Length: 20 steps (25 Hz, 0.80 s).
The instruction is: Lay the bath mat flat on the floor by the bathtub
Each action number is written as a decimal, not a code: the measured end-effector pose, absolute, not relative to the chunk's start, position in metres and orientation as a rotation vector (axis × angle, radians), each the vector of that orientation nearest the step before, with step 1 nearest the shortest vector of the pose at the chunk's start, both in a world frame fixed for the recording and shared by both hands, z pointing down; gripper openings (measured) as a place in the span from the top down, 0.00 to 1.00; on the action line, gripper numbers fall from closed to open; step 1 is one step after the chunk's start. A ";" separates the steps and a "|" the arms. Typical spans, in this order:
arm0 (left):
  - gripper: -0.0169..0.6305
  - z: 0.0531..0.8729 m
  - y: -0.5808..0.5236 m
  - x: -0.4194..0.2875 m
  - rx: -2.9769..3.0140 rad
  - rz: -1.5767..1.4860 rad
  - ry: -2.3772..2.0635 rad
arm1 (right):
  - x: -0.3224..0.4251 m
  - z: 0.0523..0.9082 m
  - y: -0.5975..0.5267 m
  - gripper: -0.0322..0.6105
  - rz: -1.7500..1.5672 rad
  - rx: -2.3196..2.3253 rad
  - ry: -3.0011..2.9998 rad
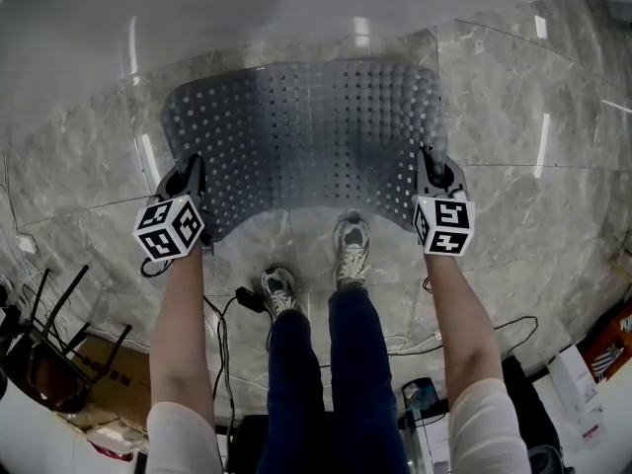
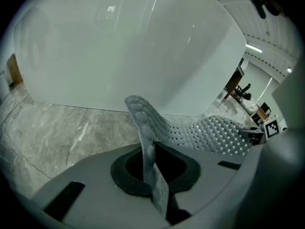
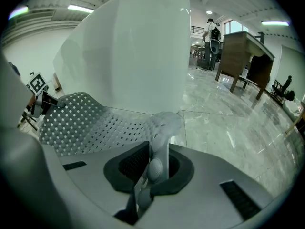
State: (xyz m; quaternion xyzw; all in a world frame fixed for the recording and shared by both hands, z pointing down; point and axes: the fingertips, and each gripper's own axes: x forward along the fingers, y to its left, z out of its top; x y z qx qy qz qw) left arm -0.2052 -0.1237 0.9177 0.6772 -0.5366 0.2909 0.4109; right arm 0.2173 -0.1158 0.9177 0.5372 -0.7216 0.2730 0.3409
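A grey perforated bath mat [image 1: 306,141] hangs spread between my two grippers above the marble floor, its far edge next to the white bathtub [image 1: 296,8]. My left gripper [image 1: 190,181] is shut on the mat's near left corner, and the mat's edge [image 2: 148,142] stands pinched in its jaws. Over at the near right corner my right gripper [image 1: 432,169] is shut on the mat [image 3: 159,142] too. The mat [image 3: 90,120] sags between them. The bathtub wall [image 2: 124,46] fills both gripper views [image 3: 133,51].
The person's two feet in sneakers [image 1: 351,248] stand on the marble floor [image 1: 79,166] just behind the mat. Black cables [image 1: 232,309] and a dark stand [image 1: 49,349] lie behind at the left. A wooden table [image 3: 245,54] stands far off at the right.
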 end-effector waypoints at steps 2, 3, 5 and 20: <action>0.91 0.922 -0.124 -0.206 1.694 0.738 -1.356 | 0.220 0.923 -0.116 0.89 0.709 1.398 -1.867; 0.91 0.924 -0.124 -0.207 1.689 0.741 -1.359 | 0.222 0.926 -0.116 0.89 0.707 1.397 -1.862; 0.91 0.930 -0.123 -0.210 1.675 0.750 -1.368 | 0.223 0.932 -0.117 0.89 0.704 1.393 -1.852; 0.91 0.977 -0.132 -0.225 1.594 0.931 -1.397 | 0.237 0.984 -0.121 0.89 0.687 1.376 -1.720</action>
